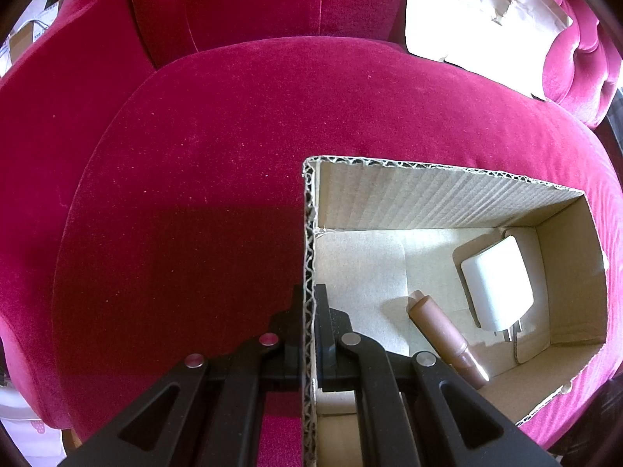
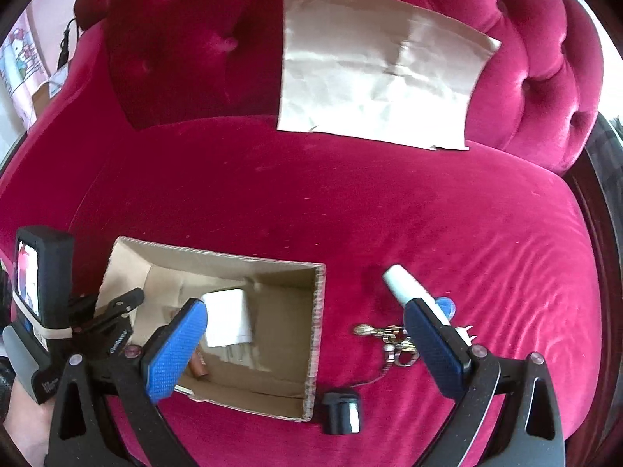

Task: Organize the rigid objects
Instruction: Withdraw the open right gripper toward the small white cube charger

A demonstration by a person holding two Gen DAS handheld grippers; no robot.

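An open cardboard box (image 1: 428, 202) (image 2: 317, 311) sits on a red velvet sofa seat (image 2: 350, 202). Inside lie a white plug charger (image 1: 496, 282) (image 2: 227, 317) and a brown lipstick tube (image 1: 447, 338) (image 2: 198, 367). My left gripper (image 1: 308, 303) is shut on the box's left wall; it shows at the box's left side in the right wrist view (image 2: 120, 307). My right gripper (image 2: 303, 323) is open and empty above the box's right wall. On the seat right of the box lie a white tube (image 2: 405, 288), a metal keychain (image 2: 389, 340) and a small black cap-like object (image 2: 342, 412).
A crumpled sheet of brown paper (image 2: 377, 70) (image 1: 479, 11) leans on the tufted sofa back. A blue round piece (image 2: 446, 305) lies behind the right finger. The sofa's edge drops off at the right.
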